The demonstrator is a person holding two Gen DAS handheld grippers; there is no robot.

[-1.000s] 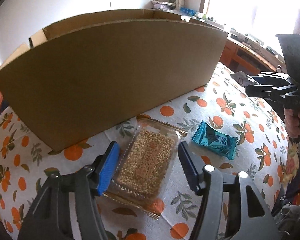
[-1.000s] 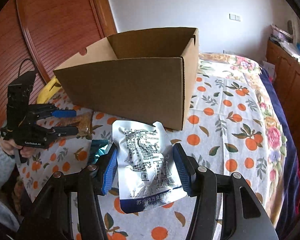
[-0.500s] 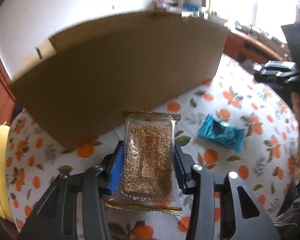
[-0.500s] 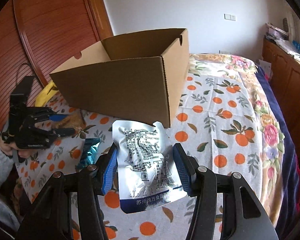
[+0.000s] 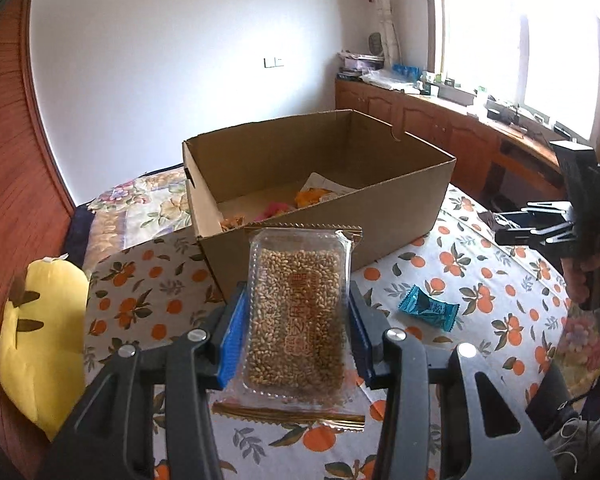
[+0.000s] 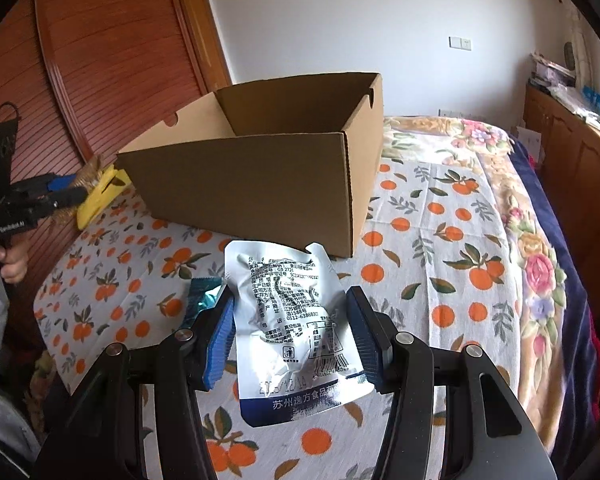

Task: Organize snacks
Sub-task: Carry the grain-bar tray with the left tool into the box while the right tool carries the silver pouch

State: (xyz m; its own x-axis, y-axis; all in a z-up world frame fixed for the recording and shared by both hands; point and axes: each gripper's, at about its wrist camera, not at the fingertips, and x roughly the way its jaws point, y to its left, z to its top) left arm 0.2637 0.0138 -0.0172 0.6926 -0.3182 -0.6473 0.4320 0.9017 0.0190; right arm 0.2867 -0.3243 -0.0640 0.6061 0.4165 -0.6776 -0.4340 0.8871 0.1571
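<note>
Lifting the clear tray of puffed-grain bars off the orange-print cloth is what has just happened on my left side: a second ago that pack lay flat on the cloth between my open left jaws, close under the near wall of the cardboard box, and now my left gripper has closed on its two long sides and carried it up. From this height I can see over the near wall into the box, where a few snacks already lie on the floor, among them something orange and something pink. I judge the pick done and the drop into the box next.

My left jaws are partly closed, the blue pads pressing the tray's sides, its crimped ends sticking out near and far.

My right gripper has not changed: its jaws stand a little wider, clamped on the silver foil pouch, which is held above the cloth, nearer than the box's right corner.

One teal wrapped sweet is left on the cloth, to the right of my left jaws and nearer than the box.
</note>
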